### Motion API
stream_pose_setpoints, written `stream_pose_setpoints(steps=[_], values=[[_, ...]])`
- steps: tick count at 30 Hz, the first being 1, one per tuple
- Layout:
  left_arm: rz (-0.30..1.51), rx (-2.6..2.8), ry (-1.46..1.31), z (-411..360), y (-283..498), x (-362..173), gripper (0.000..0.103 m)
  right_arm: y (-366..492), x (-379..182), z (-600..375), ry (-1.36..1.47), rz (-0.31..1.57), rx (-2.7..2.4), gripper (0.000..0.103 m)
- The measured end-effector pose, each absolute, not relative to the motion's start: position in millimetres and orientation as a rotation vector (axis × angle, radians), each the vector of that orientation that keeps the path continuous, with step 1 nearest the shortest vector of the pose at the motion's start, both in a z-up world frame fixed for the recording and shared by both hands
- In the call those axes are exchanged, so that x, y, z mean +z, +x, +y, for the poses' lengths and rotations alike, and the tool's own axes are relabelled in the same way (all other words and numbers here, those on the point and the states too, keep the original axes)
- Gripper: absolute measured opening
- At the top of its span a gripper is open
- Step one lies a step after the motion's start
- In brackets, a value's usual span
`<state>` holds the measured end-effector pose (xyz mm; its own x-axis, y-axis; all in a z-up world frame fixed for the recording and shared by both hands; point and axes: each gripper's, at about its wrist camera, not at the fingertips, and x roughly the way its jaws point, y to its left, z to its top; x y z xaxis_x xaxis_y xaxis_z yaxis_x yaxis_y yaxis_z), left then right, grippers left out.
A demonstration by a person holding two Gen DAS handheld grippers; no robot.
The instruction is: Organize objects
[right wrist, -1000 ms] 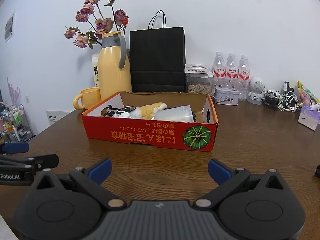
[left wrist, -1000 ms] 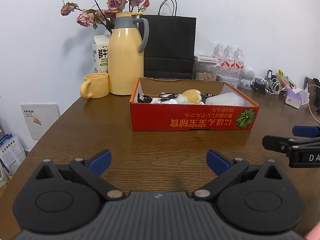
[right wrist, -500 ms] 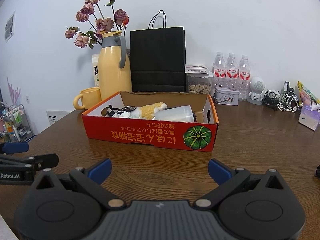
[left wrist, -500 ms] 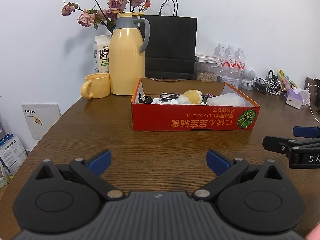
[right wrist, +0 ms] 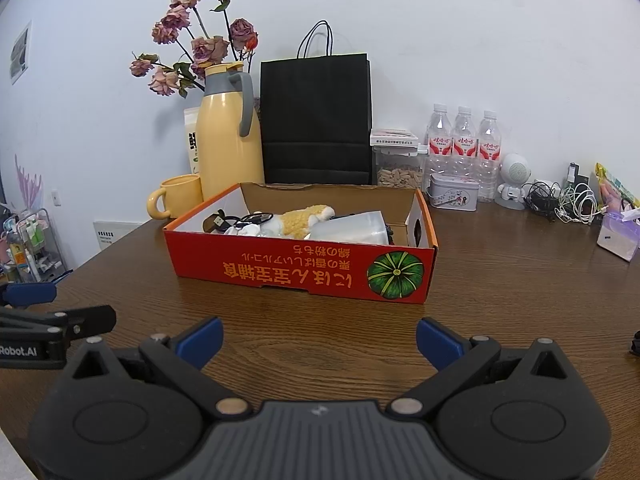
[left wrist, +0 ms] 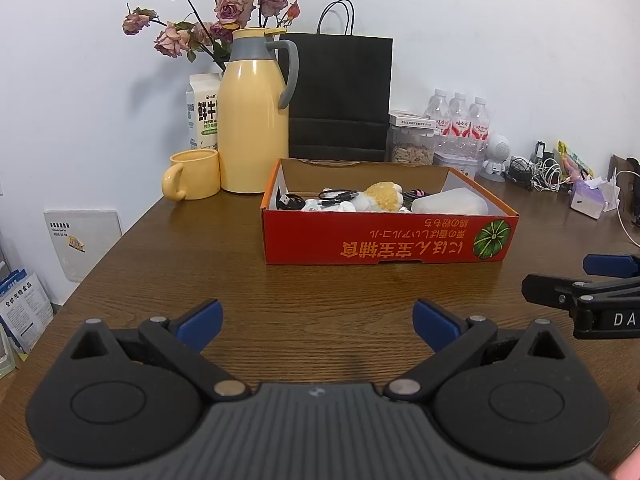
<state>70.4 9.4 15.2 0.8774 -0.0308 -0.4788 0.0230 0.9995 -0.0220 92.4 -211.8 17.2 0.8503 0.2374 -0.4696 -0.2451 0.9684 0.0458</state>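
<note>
left gripper (left wrist: 316, 322): fingers spread wide, holding nothing, over bare wooden table (left wrist: 320, 292)
right gripper (right wrist: 319, 340): same, spread, nothing held
red cardboard box (left wrist: 384, 242): mid-table, ahead of both grippers, apart from them
box contents: plush toy (left wrist: 382, 197), black cables (left wrist: 316, 199), translucent plastic cup (right wrist: 352, 227) lying on its side
</note>
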Motion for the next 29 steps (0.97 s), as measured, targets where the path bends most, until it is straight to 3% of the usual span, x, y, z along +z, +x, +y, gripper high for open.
stream_pose_setpoints(steps=[29], values=[[0.492,-0.033,-0.018,8.9,67.7,18.2,0.103,92.1,16.8,-210.5,-0.016,0.493,0.253,0.103]])
